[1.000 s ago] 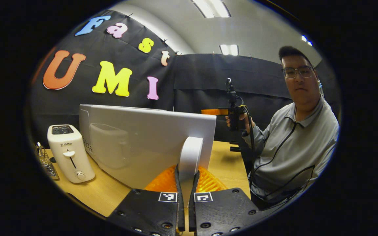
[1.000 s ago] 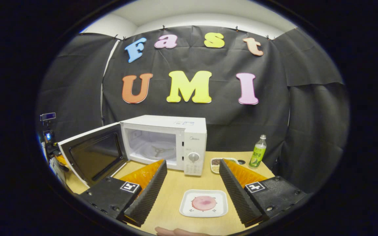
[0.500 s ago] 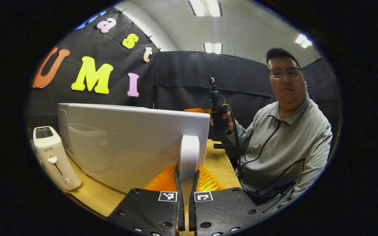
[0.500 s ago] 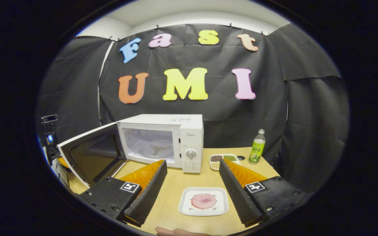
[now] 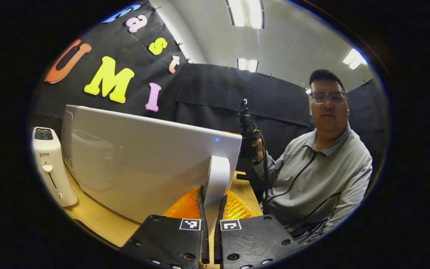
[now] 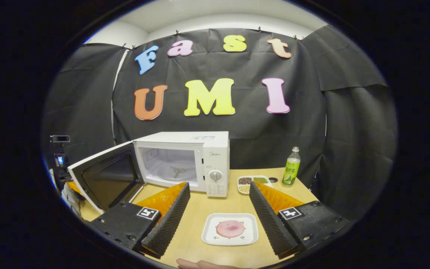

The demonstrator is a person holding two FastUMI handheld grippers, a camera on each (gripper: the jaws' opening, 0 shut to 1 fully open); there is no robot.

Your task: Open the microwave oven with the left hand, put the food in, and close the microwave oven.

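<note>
Pinching the door handle (image 5: 215,179) of the microwave (image 6: 185,160), the left gripper (image 5: 211,209) has its two fingers closed almost together with the white upright bar squeezed between them, so the door (image 6: 106,179) is held swung wide on its hinge. Seen from the right gripper view, the cavity stands open with the bare turntable visible inside.

Meanwhile the right gripper (image 6: 218,213) hovers above the table (image 6: 196,209) with its fingers spread far apart and nothing between them. The food, a pink round slice (image 6: 230,228), sits on a small white plate (image 6: 230,234) directly below and between those open fingers, near the table's front edge (almost centred in the gap).

What the coming move turns on: the plate lies straight ahead of and under the right gripper, while the open cavity lies beyond it and off to the left, with the control panel directly behind the plate. The right gripper is plainly the nearer one, and the left is occupied with the door. Judging from this, the plate would have to travel forward and leftward to clear the panel and enter the opening.

A green bottle (image 6: 291,172) and a small dish of beans (image 6: 254,182) stand to the right of the microwave, well apart from that path.
</note>
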